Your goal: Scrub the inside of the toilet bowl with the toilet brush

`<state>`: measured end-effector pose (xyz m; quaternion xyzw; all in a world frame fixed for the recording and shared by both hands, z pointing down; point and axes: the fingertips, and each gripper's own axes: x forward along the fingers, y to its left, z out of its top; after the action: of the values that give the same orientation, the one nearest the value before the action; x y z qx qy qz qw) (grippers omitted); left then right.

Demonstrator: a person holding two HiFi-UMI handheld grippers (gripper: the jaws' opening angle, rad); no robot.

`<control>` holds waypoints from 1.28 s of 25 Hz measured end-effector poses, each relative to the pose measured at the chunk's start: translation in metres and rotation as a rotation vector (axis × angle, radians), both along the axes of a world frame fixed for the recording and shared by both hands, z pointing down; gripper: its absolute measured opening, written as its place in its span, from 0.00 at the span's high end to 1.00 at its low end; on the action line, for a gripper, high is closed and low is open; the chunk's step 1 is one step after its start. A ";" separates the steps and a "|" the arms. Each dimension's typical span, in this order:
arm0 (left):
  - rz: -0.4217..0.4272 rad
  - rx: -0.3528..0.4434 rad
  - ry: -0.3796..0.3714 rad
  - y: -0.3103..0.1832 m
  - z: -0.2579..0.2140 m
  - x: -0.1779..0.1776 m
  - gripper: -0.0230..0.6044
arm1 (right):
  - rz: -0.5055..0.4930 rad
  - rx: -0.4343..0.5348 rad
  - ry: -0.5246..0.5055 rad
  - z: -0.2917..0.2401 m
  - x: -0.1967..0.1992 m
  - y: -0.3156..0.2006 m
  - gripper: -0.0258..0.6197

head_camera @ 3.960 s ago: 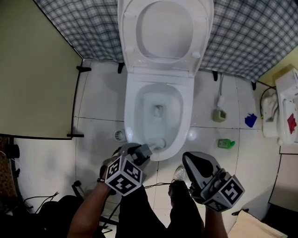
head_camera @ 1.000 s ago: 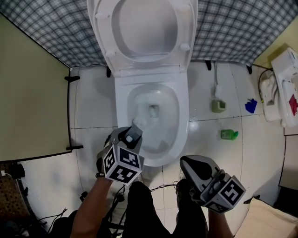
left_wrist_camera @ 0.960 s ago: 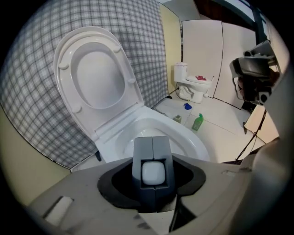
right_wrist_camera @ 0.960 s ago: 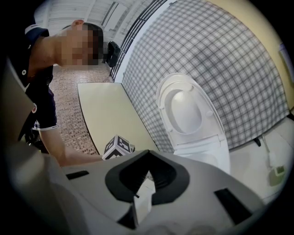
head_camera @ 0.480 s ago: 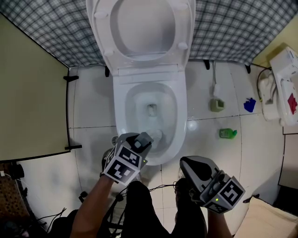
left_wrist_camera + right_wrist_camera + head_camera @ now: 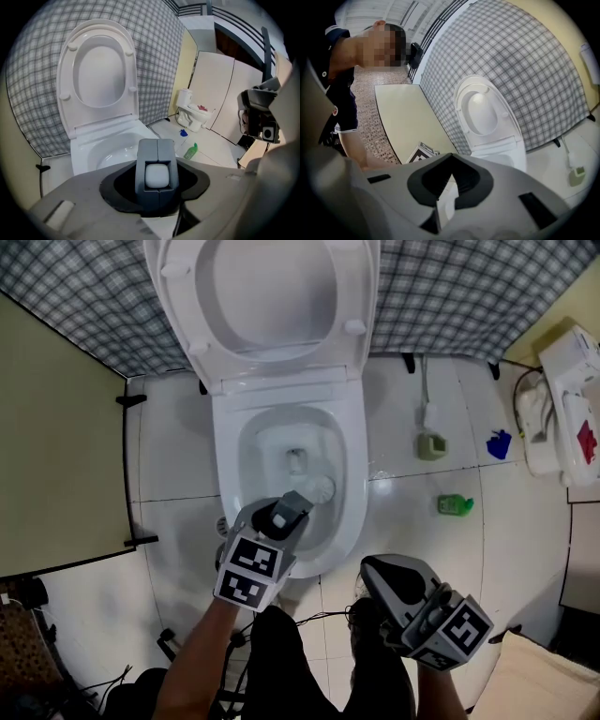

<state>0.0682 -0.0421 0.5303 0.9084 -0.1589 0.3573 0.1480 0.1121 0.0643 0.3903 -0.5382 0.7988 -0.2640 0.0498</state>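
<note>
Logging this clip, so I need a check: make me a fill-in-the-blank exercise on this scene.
1. The left tool is shut on the ____ of the toilet brush.
2. The brush's head lies inside the toilet ____.
3. The right tool holds ____.
4. The bottle on the floor is ____.
Missing words: handle, bowl, nothing, green.

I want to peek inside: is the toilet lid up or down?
Up. The lid stands raised, and the bowl below is uncovered.
</note>
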 end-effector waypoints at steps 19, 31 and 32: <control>-0.135 0.208 0.083 -0.086 -0.001 0.030 0.67 | 0.006 -0.034 0.010 0.021 0.011 -0.025 0.96; -0.172 0.304 -0.016 -0.102 -0.007 -0.008 0.67 | -0.021 -0.036 0.005 0.022 0.000 -0.035 0.96; -0.178 0.298 -0.032 -0.103 -0.007 -0.012 0.67 | -0.023 -0.034 0.004 0.021 -0.001 -0.036 0.96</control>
<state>0.0565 -0.1451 0.5234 0.8968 -0.2924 0.3295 0.0401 0.1107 0.0285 0.4116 -0.5302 0.8005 -0.2771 0.0357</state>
